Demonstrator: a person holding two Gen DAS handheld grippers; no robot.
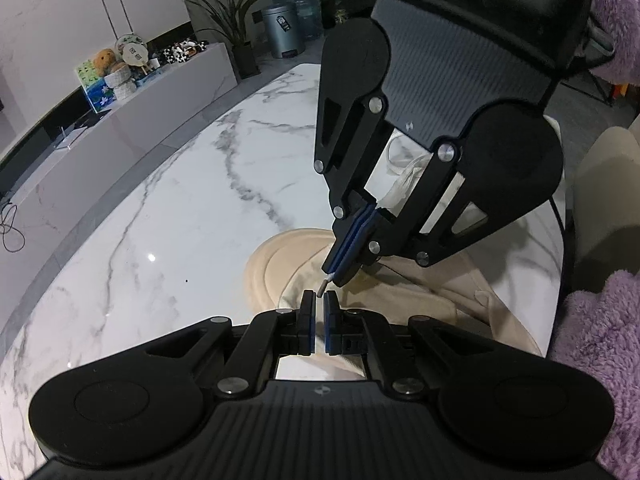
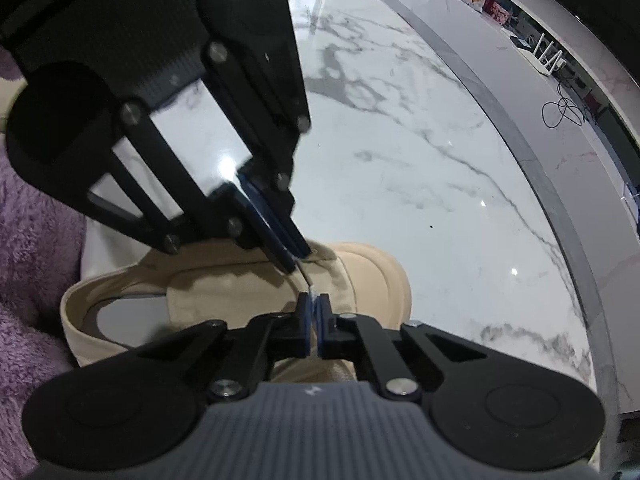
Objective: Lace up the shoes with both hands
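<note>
A beige shoe (image 1: 280, 264) lies on the white marble table (image 1: 160, 220), toe towards the left gripper in the left wrist view. Over its toe end the two grippers meet tip to tip. My left gripper (image 1: 319, 298) is shut on the stiff end of the pale shoelace (image 1: 325, 283). My right gripper (image 1: 336, 278) comes down from the upper right and is shut on the same lace end. In the right wrist view the shoelace (image 2: 305, 276) runs short and taut from the left gripper (image 2: 296, 262) to the right gripper (image 2: 313, 302), above the shoe (image 2: 360, 276). More lace (image 1: 400, 168) lies loose behind.
Purple fleece sleeves (image 1: 600, 340) (image 2: 28, 240) frame the near side. A low grey cabinet (image 1: 160, 92) with toys and boxes runs along the wall. A potted plant (image 1: 236, 16) and a grey bin (image 1: 282, 30) stand beyond the table's far end. A cream seat (image 1: 608, 184) is at the right.
</note>
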